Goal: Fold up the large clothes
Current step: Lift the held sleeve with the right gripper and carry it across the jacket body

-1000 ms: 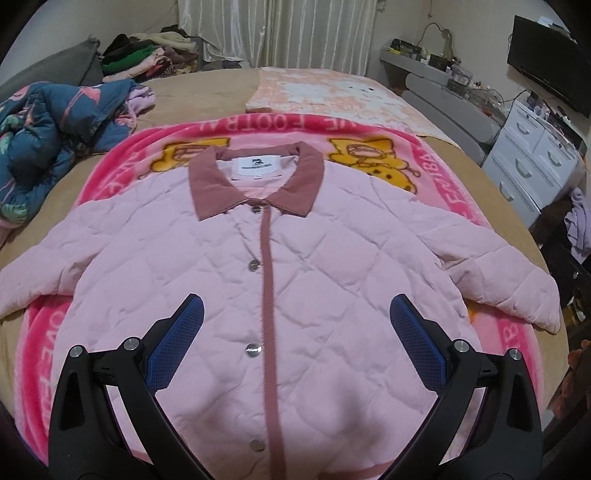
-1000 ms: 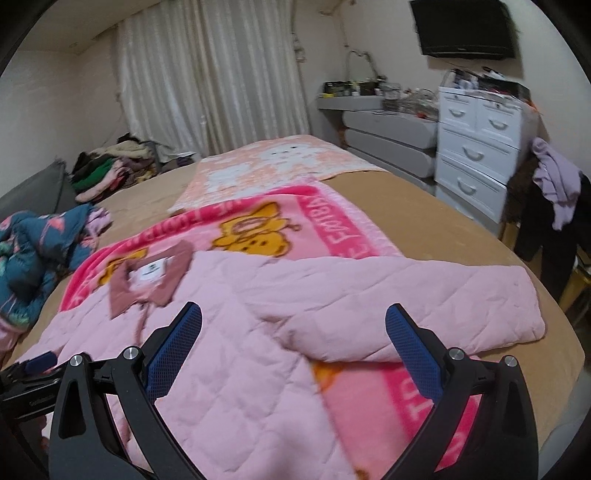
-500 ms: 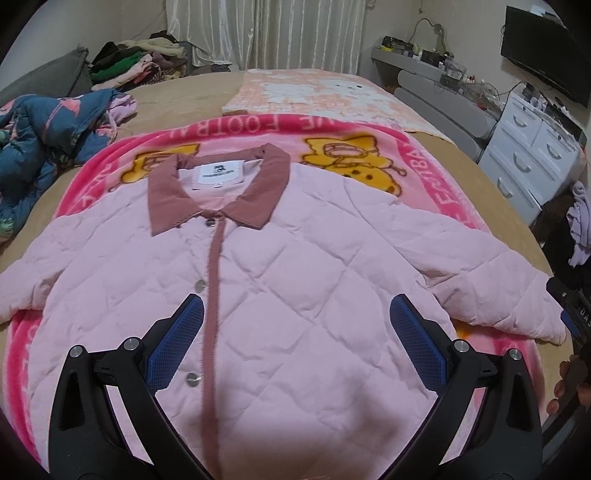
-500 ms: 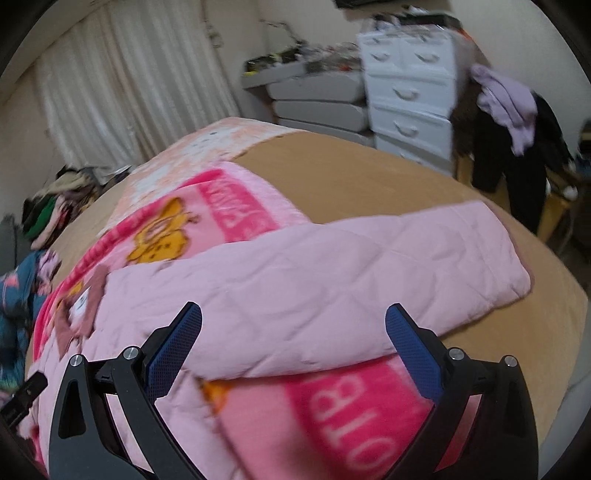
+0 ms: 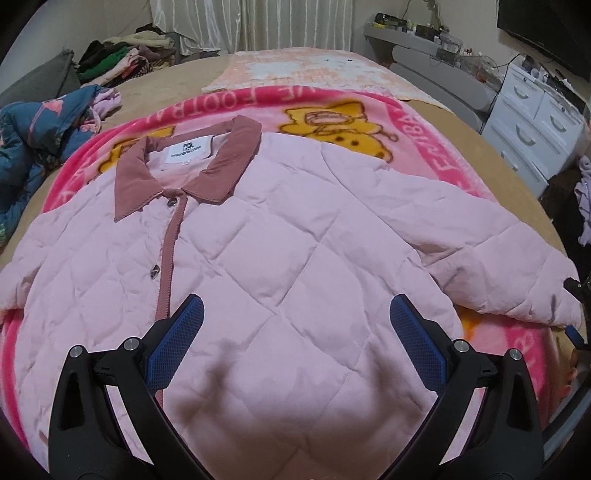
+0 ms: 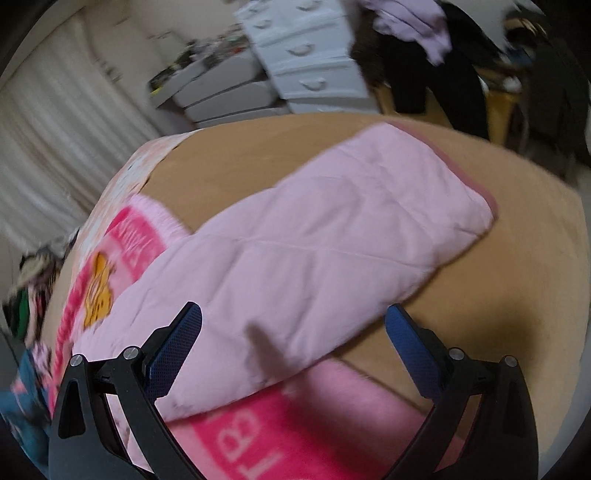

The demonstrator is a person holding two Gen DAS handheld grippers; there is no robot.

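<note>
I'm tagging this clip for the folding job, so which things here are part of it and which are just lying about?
Part of the job:
- pink quilted jacket with dusty-rose collar
- its right sleeve
- left gripper, open
- right gripper, open

Lying about:
- pink cartoon fleece blanket
- blue floral padded garment
- pile of clothes
- white drawer chest

A pink cartoon blanket [image 5: 369, 110] covers the tan bed [image 5: 498, 173], with a pale peach blanket [image 5: 314, 70] beyond it, a blue patterned garment [image 5: 33, 129] at the left, piled clothes [image 5: 129, 55] far left by white curtains [image 5: 258, 22], and white drawers [image 5: 535, 122] on the right.
</note>
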